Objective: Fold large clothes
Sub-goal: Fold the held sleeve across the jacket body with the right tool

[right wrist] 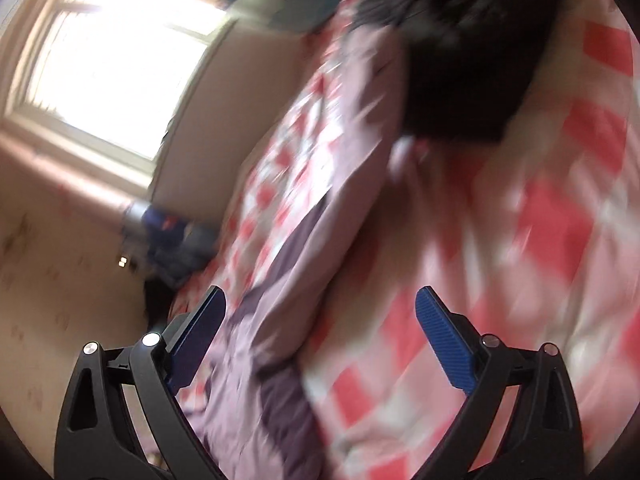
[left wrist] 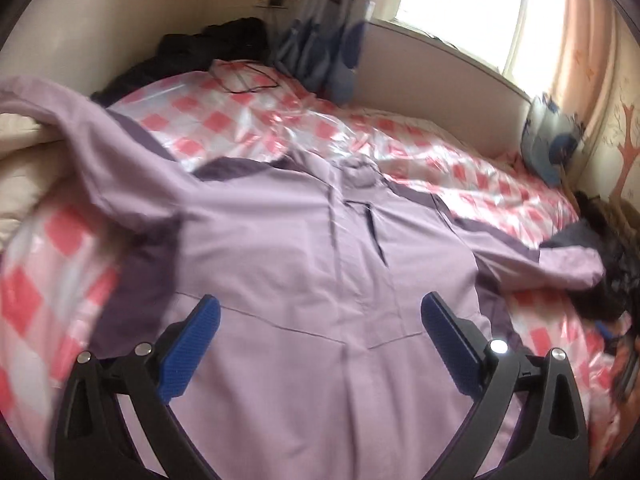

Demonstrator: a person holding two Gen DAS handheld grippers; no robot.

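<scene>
1. Lilac jacket [left wrist: 288,248] with dark purple panels lies spread flat, front up, on the pink-and-white checked bedcover [left wrist: 248,120] in the left wrist view. One sleeve [left wrist: 80,120] is lifted toward the upper left of the jacket; the other sleeve [left wrist: 560,260] reaches to the right, and its cuff touches a dark garment [left wrist: 612,272].
2. The left gripper [left wrist: 320,320] hangs over the lower part of the jacket. Its blue pads [left wrist: 192,352] stand wide apart and nothing is between them.
3. The right wrist view is blurred and tilted. There the jacket [right wrist: 280,320] runs as a lilac band across the bedcover [right wrist: 540,220], below a dark garment [right wrist: 460,60].
4. The right gripper [right wrist: 320,316] is spread wide too; it holds nothing, and the jacket lies under it.
</scene>
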